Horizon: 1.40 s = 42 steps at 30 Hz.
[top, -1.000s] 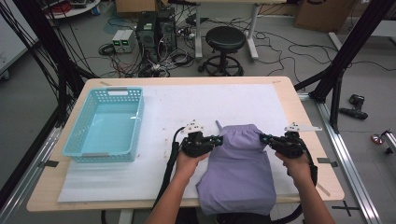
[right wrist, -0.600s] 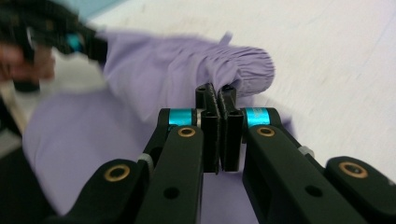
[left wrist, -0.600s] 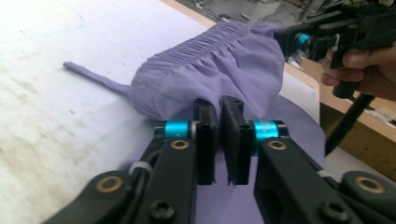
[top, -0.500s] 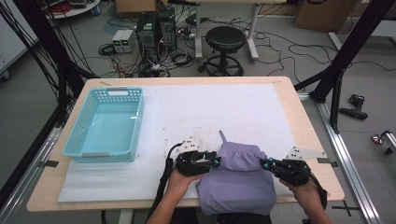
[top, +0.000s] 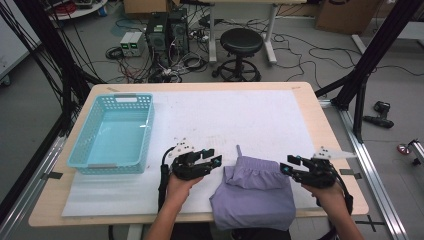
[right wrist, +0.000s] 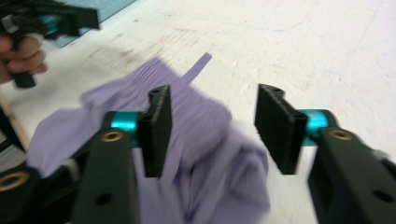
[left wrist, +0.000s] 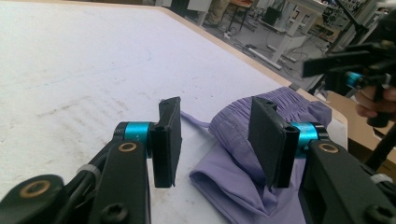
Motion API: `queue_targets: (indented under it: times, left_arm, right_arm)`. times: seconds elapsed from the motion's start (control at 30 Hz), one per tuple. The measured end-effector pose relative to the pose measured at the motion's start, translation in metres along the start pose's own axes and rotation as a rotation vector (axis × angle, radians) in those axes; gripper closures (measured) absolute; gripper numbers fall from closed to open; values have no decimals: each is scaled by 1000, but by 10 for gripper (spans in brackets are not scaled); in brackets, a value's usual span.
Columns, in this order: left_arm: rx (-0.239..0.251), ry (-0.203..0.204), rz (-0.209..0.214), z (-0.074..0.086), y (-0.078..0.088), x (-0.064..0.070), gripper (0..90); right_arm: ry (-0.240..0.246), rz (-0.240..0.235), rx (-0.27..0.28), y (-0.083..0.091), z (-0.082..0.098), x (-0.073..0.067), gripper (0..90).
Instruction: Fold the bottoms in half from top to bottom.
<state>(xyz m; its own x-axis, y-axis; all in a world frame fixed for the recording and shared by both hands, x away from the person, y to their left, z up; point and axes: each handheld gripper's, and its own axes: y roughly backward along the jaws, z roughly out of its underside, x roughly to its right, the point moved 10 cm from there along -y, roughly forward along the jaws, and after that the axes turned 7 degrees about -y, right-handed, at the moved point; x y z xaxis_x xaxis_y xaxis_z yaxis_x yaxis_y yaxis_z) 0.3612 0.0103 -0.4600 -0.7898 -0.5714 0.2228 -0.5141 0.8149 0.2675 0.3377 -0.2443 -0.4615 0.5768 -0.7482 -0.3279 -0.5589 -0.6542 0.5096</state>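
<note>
A lilac garment (top: pixel 255 195) lies folded at the table's near edge, its gathered waistband and a loose drawstring (top: pixel 238 150) facing the far side. My left gripper (top: pixel 212 157) sits just left of it. Its jaws have just been opening and stand apart with nothing pinched; in the left gripper view (left wrist: pixel 215 108) the garment (left wrist: pixel 233 133) lies on the mat beyond them. My right gripper (top: pixel 288 165) hovers at the cloth's right edge. Its jaws have also just been opening, and the garment (right wrist: pixel 201 158) lies loose below them (right wrist: pixel 212 95).
A turquoise basket (top: pixel 85 150) stands empty at the left of the white mat (top: pixel 240 115). A stool (top: pixel 242 42), computer cases and cables sit on the floor beyond the table. Black frame posts flank both sides.
Both grippers dragged the garment's top edge toward the near side, folding it over, then let go. The jaws now stand apart, and the left gripper has drawn off to the left of the cloth.
</note>
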Motion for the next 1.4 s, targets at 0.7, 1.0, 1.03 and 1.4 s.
queue_targets:
  times: [0.7,1.0,1.03,1.4]
  left_arm:
    - [8,19,-32,4,15,-8,547]
    - [-7,10,-30,4,9,-3,544]
    - [-10,9,-25,4,7,-2,544]
    - [-48,9,-29,12,-4,-3,544]
  right_arm:
    - [118,-229,-176,-29,22,-40,688]
    - [82,-315,-40,12,12,-54,640]
    - [69,-281,-20,13,8,-48,649]
    - [68,112,-93,-35,7,13,591]
